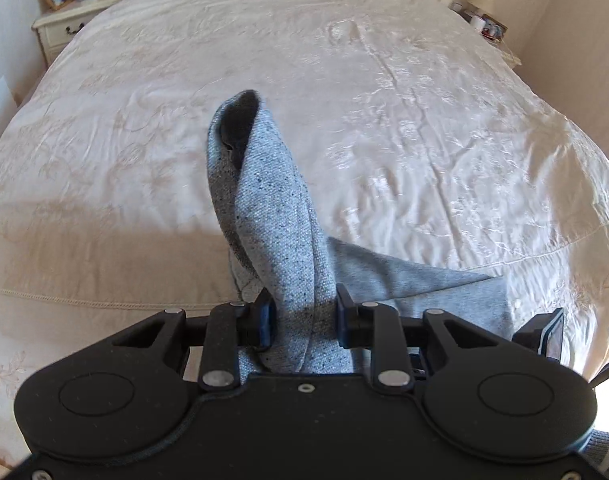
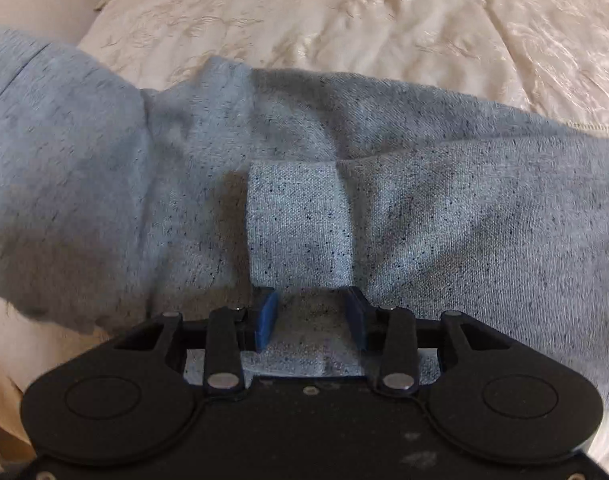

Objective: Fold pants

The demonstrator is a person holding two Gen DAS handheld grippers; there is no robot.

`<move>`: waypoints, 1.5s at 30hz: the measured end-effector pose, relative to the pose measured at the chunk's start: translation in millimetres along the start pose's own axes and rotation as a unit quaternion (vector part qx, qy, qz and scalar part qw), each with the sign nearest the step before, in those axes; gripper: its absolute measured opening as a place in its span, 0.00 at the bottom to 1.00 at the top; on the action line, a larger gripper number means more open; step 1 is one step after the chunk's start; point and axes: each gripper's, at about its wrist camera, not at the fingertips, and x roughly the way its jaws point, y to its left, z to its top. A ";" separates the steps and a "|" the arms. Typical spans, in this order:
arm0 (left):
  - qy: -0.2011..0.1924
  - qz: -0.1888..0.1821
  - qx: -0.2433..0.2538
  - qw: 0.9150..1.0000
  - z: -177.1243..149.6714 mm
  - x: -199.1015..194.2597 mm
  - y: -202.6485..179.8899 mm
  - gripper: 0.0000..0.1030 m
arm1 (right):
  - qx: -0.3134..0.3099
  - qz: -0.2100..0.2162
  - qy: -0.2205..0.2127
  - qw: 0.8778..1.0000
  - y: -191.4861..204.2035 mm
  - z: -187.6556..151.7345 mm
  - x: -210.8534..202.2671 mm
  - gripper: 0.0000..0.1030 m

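pinching grey pants over the bed

left gripper [image 1: 304, 314] clamps a rolled edge of the pants [image 1: 264, 200], lifted above the cream bedspread [image 1: 384, 100]. right gripper [image 2: 310, 318] nips a fold of the pants. bare bedspread lies beyond; a nightstand [image 1: 64, 28] stands far left.

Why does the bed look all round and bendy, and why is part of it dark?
Left wrist view: the fisheye lens curves the bed; sunlight glares on its right side, shadow covers the near edge. Right wrist view: the grey pants look slightly blurred and shaded in places, filling most of the picture.
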 end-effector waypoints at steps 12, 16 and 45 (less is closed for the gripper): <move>0.065 -0.101 0.075 0.990 -18.9 83.0 -201.8 0.17 | 0.075 0.032 -0.028 0.996 -141.4 -13.1 -78.6 0.41; 0.069 -0.061 0.045 0.995 -29.6 86.5 -192.9 0.18 | 0.100 0.021 -0.023 0.995 -185.5 -23.4 -89.8 0.41; 0.114 0.030 0.032 0.993 -99.7 66.2 -77.7 0.24 | 0.151 0.014 -0.014 0.988 -162.6 15.2 -61.5 0.42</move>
